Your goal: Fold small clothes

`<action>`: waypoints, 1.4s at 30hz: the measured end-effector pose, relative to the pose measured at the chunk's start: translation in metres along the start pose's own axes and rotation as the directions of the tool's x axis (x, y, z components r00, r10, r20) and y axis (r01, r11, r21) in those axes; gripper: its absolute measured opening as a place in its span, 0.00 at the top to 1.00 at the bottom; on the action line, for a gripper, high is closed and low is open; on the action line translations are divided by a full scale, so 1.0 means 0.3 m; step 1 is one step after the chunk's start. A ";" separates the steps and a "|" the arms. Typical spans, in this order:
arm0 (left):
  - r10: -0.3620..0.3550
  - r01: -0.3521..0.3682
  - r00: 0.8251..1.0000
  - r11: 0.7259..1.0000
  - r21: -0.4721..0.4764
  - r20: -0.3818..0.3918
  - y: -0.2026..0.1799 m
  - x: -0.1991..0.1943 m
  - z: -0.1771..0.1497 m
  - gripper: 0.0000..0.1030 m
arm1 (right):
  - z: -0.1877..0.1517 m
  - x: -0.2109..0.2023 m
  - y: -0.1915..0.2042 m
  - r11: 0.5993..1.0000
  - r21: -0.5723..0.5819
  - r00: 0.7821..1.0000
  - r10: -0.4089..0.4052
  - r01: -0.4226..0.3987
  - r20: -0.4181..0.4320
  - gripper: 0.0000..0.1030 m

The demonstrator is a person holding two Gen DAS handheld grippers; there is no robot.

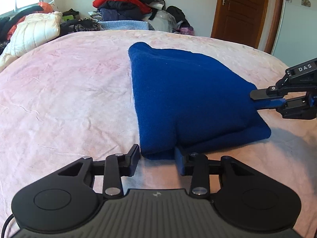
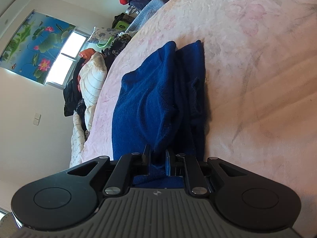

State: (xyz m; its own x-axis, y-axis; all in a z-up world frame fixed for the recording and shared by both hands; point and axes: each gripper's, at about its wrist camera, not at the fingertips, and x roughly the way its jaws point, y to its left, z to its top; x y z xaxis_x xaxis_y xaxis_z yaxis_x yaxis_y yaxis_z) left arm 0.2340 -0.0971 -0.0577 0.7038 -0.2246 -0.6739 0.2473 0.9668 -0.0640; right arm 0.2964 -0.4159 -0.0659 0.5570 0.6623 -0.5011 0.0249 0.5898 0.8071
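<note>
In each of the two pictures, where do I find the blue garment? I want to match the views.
Left wrist view: the blue garment lies right of centre on the pink bedcover, running from the middle down to the lower gripper.
Right wrist view: the blue garment fills the centre, running upward from the gripper.
Shared landmark: the white quilted jacket at the bed's far edge.

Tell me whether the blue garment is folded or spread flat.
Folded. The blue garment lies doubled on the bed: a lower layer sticks out under its top layer at the near edge.

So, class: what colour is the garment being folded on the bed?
Deep blue garment, plain, clearest in the left wrist view.
</note>
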 end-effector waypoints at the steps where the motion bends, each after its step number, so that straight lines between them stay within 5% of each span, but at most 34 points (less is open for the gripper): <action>1: 0.007 -0.007 1.000 1.000 0.009 0.006 -0.003 -0.005 0.000 0.63 | 0.000 -0.001 -0.002 1.000 0.004 1.000 0.004 -0.004 0.000 0.83; 13: 0.046 -0.046 0.999 0.999 0.010 0.003 0.001 0.019 0.036 0.63 | -0.001 -0.006 -0.003 0.998 0.039 0.999 0.047 -0.047 -0.006 0.83; 14: 0.053 -0.053 0.998 0.999 0.000 0.016 0.004 0.020 0.041 0.86 | -0.002 -0.002 0.000 0.999 0.032 1.000 0.030 -0.030 -0.005 0.83; 15: 0.052 -0.052 0.998 0.999 -0.008 0.023 0.010 0.021 0.048 0.94 | -0.004 -0.002 0.001 0.999 0.029 1.000 0.019 -0.019 -0.007 0.86; 20: 0.029 -0.028 0.998 1.000 -0.014 0.057 0.051 -0.045 0.066 0.94 | -0.024 -0.067 0.009 1.000 -0.013 1.000 -0.015 0.015 -0.004 0.89; 24: 0.051 -0.051 0.999 0.998 -0.024 -0.007 0.070 0.011 0.033 0.94 | -0.066 -0.037 -0.078 0.996 0.028 0.996 -0.078 0.079 -0.053 0.89; 30: 0.049 -0.049 0.999 0.998 -0.045 -0.013 0.075 0.016 0.030 0.94 | -0.089 -0.035 -0.068 0.999 0.014 0.998 -0.030 0.031 -0.052 0.89; 32: 0.062 -0.063 0.998 0.996 -0.056 -0.015 0.075 0.015 0.036 0.91 | -0.074 -0.056 -0.074 0.999 0.048 1.000 -0.004 0.005 -0.014 0.83; 35: 0.087 -0.087 0.996 0.994 -0.059 -0.016 0.057 0.017 0.040 0.89 | -0.046 -0.074 -0.089 0.992 0.114 0.998 0.054 -0.057 0.032 0.53; 36: 0.097 -0.097 0.995 0.994 -0.040 -0.008 0.045 0.015 0.036 0.89 | -0.042 -0.069 -0.093 0.989 0.132 0.997 0.070 -0.073 0.028 0.53; 39: 0.117 -0.116 0.993 0.993 -0.024 0.012 0.026 0.016 0.038 0.89 | -0.037 -0.040 -0.078 0.993 0.113 0.999 0.042 -0.044 0.024 0.60; 40: 0.119 -0.118 0.993 0.993 -0.032 0.027 0.027 0.011 0.040 0.89 | -0.039 -0.022 -0.070 0.995 0.099 0.999 0.028 -0.029 0.017 0.67; 41: 0.122 -0.120 0.992 0.992 -0.041 0.044 0.029 0.005 0.041 0.88 | -0.041 -0.010 -0.065 0.996 0.088 1.000 0.008 -0.009 0.020 0.87; 42: 0.121 -0.118 0.991 0.992 -0.055 0.053 0.038 -0.001 0.044 0.87 | -0.045 -0.003 -0.056 0.998 0.064 1.000 -0.008 0.006 0.024 0.90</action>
State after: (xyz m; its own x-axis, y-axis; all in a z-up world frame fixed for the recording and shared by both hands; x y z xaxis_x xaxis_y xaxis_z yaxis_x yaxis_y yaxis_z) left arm 0.2455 -0.0875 -0.0487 0.7627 -0.1123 -0.6370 0.1258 0.9918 -0.0243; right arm 0.2842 -0.4200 -0.0833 0.5769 0.6464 -0.4994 0.0811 0.5630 0.8224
